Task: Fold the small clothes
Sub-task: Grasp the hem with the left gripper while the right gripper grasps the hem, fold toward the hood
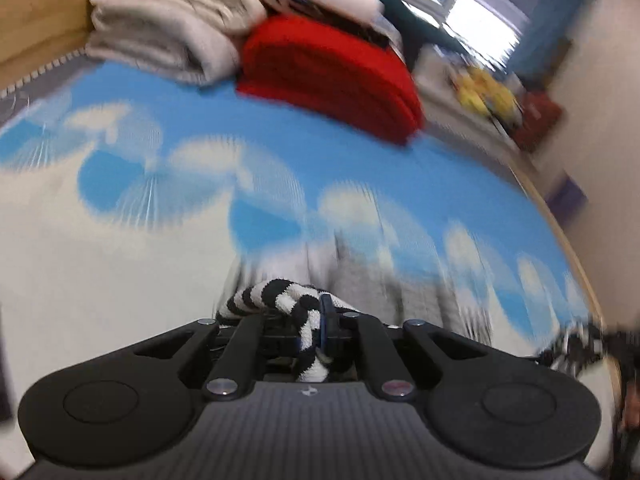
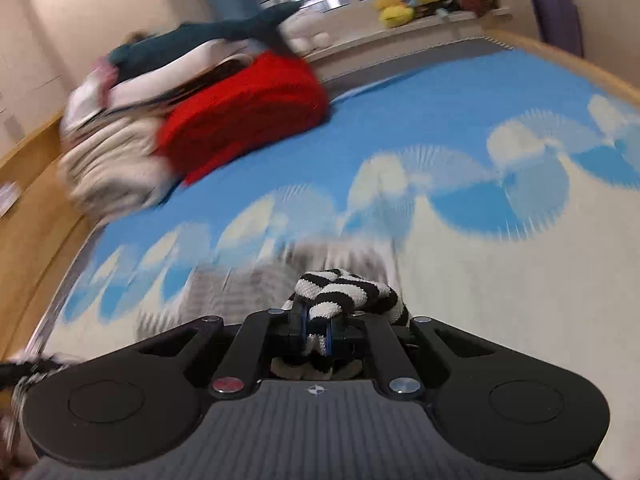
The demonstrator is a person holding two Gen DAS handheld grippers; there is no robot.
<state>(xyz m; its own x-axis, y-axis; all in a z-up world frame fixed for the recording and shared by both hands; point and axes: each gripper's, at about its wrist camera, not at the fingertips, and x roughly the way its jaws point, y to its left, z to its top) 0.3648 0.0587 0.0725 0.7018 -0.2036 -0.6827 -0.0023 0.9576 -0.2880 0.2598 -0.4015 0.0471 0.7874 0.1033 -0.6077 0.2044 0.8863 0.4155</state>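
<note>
Gripping opposite parts of the same black-and-white striped garment (image 1: 294, 308), the 2 grippers carry it between them above the blue-and-white mat (image 1: 120, 240). The left gripper (image 1: 320, 326) has its jaws closed on a bunched fold of the striped cloth, which spills back toward the camera. The right gripper (image 2: 318, 330) is likewise clamped on a wad of the same striped knit (image 2: 344, 292). At the right edge of the left view, a blurred bit of striped cloth (image 1: 568, 344) shows beside the other tool, so the garment's long axis most likely runs left to right between the grippers, neither nearer than the other.

Heavy motion blur smears the mat in both views; both tools point forward and slightly down at it, and each view is tilted. Grey-striped blur just beyond each set of jaws may be more of the garment hanging, but it is too smeared to tell.

Far on the mat sit a folded red garment (image 2: 248, 108) and a pile of pale folded clothes (image 1: 168, 20), well apart from the grippers.
</note>
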